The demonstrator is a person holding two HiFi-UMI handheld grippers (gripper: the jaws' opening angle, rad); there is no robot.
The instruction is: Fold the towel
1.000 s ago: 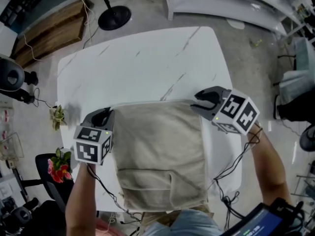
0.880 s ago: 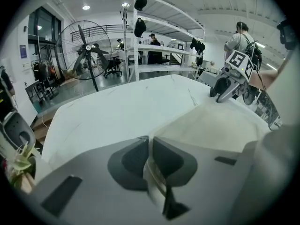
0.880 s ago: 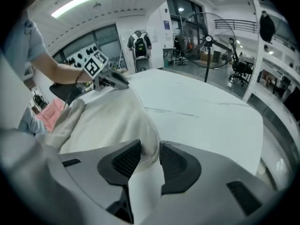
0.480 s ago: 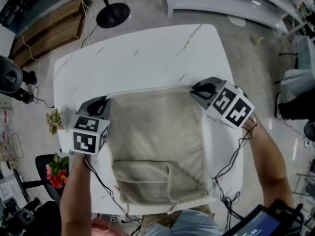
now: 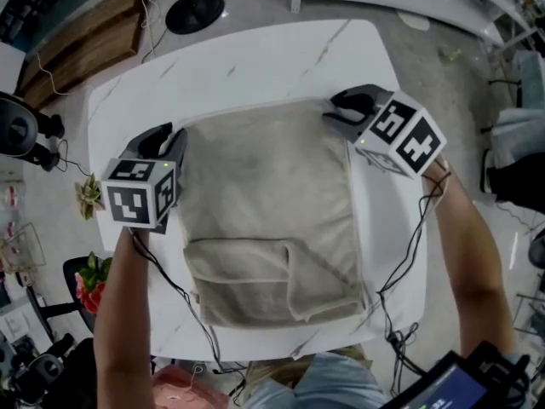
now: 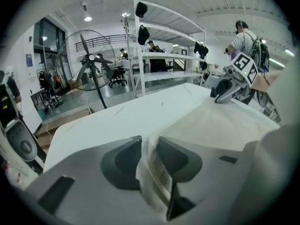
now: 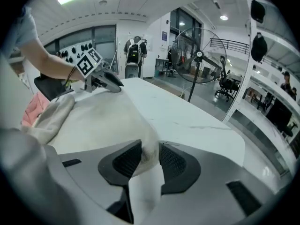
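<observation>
The left gripper (image 6: 149,143) has a bunched corner of the beige towel (image 6: 225,121) between its dark jaws, which have just been opening a little yet press the cloth on both sides. The towel stretches across the white table (image 6: 117,118) to the right gripper (image 6: 218,95), which carries a marker cube (image 6: 244,65). A standing fan (image 6: 90,60) and white shelving (image 6: 164,55) stand beyond the table

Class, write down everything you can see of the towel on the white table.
The towel is beige, soft-looking cloth, lying mostly flat on the white marbled table. Its near end is folded over into a doubled flap. Its two far corners sit between the jaws of the left gripper and right gripper, pads touching cloth; both pairs of jaws have just been opening.
</observation>
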